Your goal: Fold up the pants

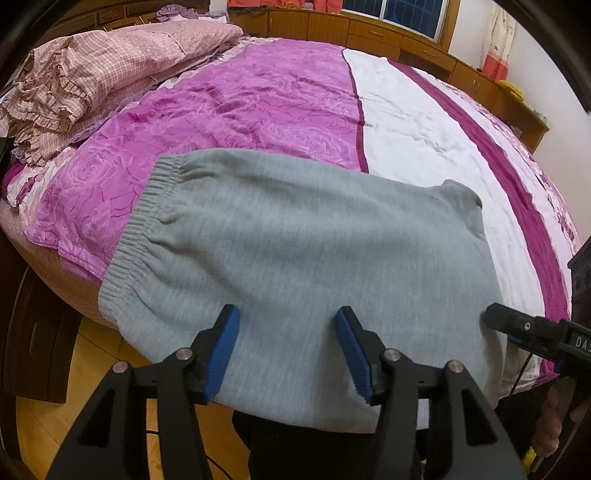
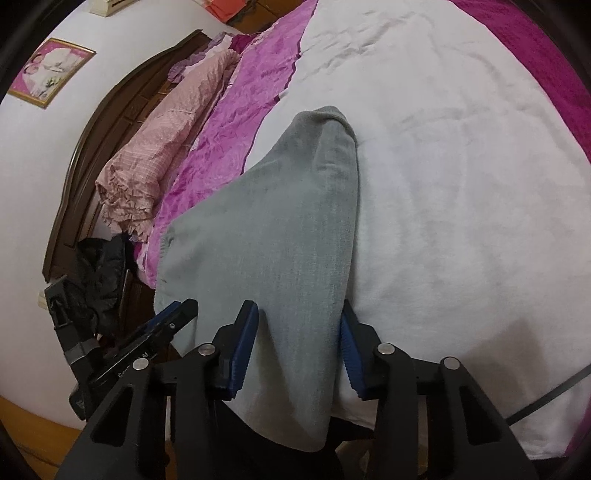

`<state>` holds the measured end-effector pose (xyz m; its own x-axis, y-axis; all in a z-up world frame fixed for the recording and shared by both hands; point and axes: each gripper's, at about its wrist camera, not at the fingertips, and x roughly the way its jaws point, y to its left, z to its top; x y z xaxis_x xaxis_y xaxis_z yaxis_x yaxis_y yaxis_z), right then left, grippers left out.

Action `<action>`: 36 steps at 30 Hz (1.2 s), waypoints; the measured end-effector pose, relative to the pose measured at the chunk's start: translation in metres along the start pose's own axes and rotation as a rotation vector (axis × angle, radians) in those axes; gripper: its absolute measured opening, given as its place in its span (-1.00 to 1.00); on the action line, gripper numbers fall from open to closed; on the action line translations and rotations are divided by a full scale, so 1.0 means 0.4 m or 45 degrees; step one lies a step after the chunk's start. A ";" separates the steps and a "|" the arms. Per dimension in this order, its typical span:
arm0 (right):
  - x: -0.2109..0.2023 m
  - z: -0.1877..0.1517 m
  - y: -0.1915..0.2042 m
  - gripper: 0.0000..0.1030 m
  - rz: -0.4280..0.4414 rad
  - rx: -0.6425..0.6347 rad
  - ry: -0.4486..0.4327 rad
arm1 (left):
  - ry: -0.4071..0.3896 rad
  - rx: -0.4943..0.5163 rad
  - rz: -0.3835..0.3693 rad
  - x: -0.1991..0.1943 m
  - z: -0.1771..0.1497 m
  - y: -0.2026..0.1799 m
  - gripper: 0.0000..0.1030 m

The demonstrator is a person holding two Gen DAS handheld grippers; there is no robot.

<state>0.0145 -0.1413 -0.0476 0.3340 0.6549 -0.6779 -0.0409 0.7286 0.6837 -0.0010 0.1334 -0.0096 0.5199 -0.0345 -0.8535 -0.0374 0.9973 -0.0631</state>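
Grey knit pants (image 1: 295,266) lie folded on the bed, elastic waistband (image 1: 147,218) at the left, near edge hanging over the bed's front edge. My left gripper (image 1: 288,350) is open, its blue pads on either side of the pants' near edge. My right gripper (image 2: 299,350) is open too, pads straddling the pants (image 2: 295,229) at their right end, where the cloth droops toward me. The right gripper's tip also shows in the left wrist view (image 1: 517,325), and the left gripper shows in the right wrist view (image 2: 162,328).
The bed has a pink rose-pattern cover (image 1: 240,110) and a white band (image 1: 424,140). A crumpled pink checked quilt (image 1: 85,81) lies at the head end by the dark headboard (image 2: 92,147). Wooden cabinets (image 1: 369,29) line the far wall. Wood floor (image 1: 92,369) lies below.
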 end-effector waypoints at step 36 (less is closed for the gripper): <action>-0.079 0.015 0.152 -0.93 0.085 -0.224 -0.165 | -0.007 0.011 0.006 -0.007 0.001 -0.003 0.13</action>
<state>0.0072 -0.1187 0.0171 0.4425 0.6798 -0.5848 -0.2269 0.7158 0.6604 -0.0019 0.1323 -0.0070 0.5245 -0.0296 -0.8509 -0.0326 0.9980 -0.0548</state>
